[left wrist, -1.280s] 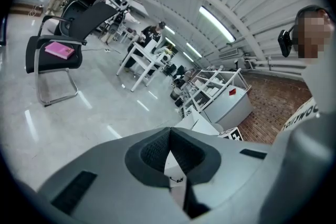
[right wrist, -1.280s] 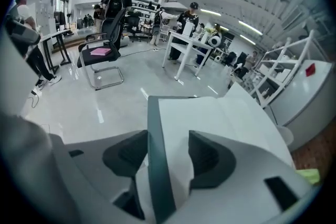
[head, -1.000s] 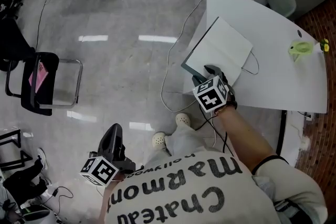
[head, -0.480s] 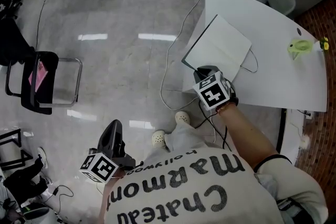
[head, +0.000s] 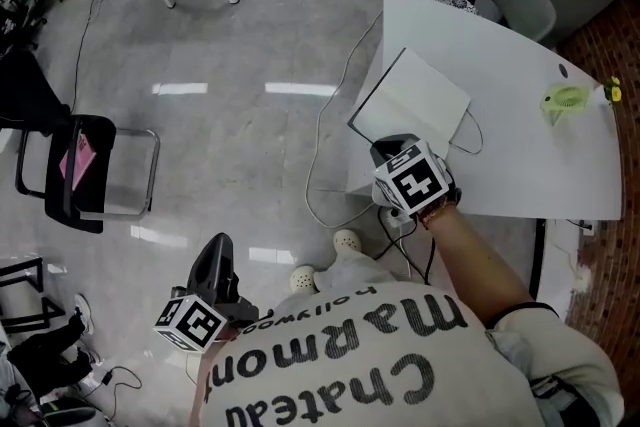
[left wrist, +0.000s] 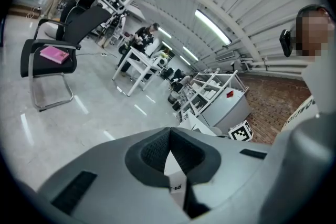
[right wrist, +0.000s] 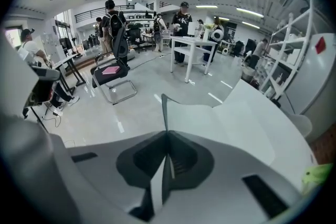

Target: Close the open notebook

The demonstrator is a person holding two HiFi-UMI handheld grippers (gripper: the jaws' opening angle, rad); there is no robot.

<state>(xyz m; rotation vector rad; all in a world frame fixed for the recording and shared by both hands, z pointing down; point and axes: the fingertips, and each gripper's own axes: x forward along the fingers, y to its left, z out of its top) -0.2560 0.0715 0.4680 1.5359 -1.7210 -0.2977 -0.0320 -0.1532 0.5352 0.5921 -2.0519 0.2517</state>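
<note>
- As its jaws have just closed, right gripper [right wrist: 167, 139] pinches the raised cover of the notebook [head: 420, 100].
- It lies open at the left edge of the table [head: 520, 145].
- Away over the floor, left gripper [left wrist: 169, 139] is closed, empty.

The open notebook [head: 420, 100] lies white page up on the white tabletop [head: 510, 55]. The right gripper [head: 386, 144] sits at its near corner, fingers just closed on that edge. A small green object [head: 566, 98] lies well apart. The left gripper [head: 218, 247] hangs above the floor.
</note>
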